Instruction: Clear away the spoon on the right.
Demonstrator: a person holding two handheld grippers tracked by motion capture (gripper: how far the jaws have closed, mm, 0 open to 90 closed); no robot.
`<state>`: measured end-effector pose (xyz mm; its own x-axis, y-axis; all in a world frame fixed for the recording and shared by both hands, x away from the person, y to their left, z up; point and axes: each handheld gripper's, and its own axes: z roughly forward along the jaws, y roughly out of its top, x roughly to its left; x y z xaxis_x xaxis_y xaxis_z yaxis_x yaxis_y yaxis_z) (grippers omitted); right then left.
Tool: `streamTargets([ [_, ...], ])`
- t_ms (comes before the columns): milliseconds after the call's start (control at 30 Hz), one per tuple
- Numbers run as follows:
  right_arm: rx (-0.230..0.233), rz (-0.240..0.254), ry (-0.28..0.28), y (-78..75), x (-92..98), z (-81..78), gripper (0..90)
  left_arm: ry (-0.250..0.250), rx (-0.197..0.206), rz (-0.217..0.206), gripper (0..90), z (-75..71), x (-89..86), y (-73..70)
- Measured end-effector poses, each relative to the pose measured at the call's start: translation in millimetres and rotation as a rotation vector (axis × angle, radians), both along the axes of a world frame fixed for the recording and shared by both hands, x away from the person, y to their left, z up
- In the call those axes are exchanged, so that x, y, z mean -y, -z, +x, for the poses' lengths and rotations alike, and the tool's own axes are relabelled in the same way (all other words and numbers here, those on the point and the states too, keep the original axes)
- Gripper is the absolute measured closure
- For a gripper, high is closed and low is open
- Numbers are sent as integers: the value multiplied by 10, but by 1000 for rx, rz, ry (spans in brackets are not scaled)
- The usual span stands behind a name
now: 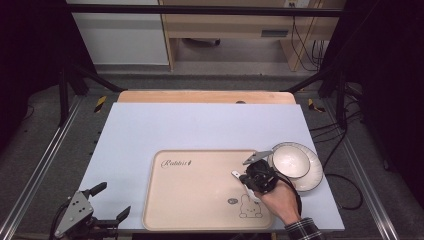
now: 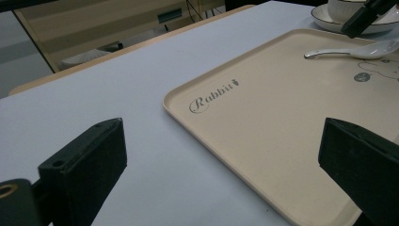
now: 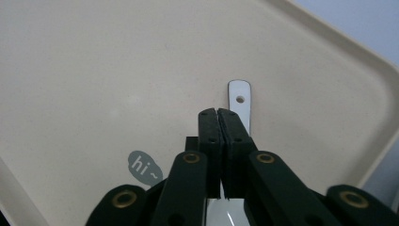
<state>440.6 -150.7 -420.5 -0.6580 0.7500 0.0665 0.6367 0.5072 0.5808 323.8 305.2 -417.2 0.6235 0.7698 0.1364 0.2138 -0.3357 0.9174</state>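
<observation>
- One table [image 1: 150, 125], its pale bluish-white top taking up the middle of the high view, with a strip of wood edge along its far side.
- One beige tray [image 1: 200, 200] in the lower middle of the high view, lying flat on the table; it bears a script word at its upper left, a small grey "hi~" bubble [image 3: 144, 168] and a rabbit drawing [image 1: 246, 207] toward its lower right.
- One white plate [image 1: 312, 175] with a dark rim line at the right of the high view, on the table just beside the tray's right edge.
- One white bowl [image 1: 290, 161] sitting in that plate.
- Two grippers. The left gripper [image 1: 111, 201] is at the lower left corner of the high view, off the tray and over the table's near edge; in the left gripper view its two black jaws stand wide apart at the bottom corners of the frame, holding nothing and touching nothing.
- The right gripper [image 3: 218, 113] is held in a hand [image 1: 281, 200] at the lower right of the high view, over the tray's right part. In the right gripper view its jaws are pressed together, tip against tip, with nothing between them, just above the spoon's handle; whether they touch it cannot be told.
- One white spoon [image 3: 240, 101] lying on the tray, its handle end with a small hole showing past the jaw tips in the upper middle of the right gripper view, its bowl under the gripper at the bottom edge.
</observation>
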Motion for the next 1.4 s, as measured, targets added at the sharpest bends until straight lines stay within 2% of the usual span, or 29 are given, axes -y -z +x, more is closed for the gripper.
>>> streamTargets([
  [33, 2, -3, -15, 15, 5, -1, 899, 0, 0, 0, 12, 0, 0, 0],
  [200, 14, -8, -15, 78, -41, -33, 900, 0, 2, -4, 12, -2, 5, 1],
  [300, 38, -25, -38, 110, -43, -41, 900, 0, 2, -8, 12, -4, 3, -2],
  [500, 45, -18, -29, 151, -48, -56, 900, 0, 8, -8, 12, -7, -5, -11],
  [633, 35, -16, -25, 182, -51, -65, 900, 0, 8, -7, 12, -9, -3, -13],
  [767, 38, -33, -44, 217, -60, -67, 900, 5, 6, -5, 11, -10, -1, -13],
  [1000, 27, -52, -43, 265, -52, -44, 900, 8, 5, -3, 12, -11, 6, -13],
  [1167, 6, -63, -20, 293, -49, -27, 900, 11, 1, 1, 11, -10, 11, -9],
  [1200, 12, -72, -33, 303, -36, -15, 900, 12, 0, 1, 11, -9, 13, -8],
  [1400, -7, -70, 3, 317, -16, 8, 900, 13, 0, 3, 11, -9, 18, -6],
])
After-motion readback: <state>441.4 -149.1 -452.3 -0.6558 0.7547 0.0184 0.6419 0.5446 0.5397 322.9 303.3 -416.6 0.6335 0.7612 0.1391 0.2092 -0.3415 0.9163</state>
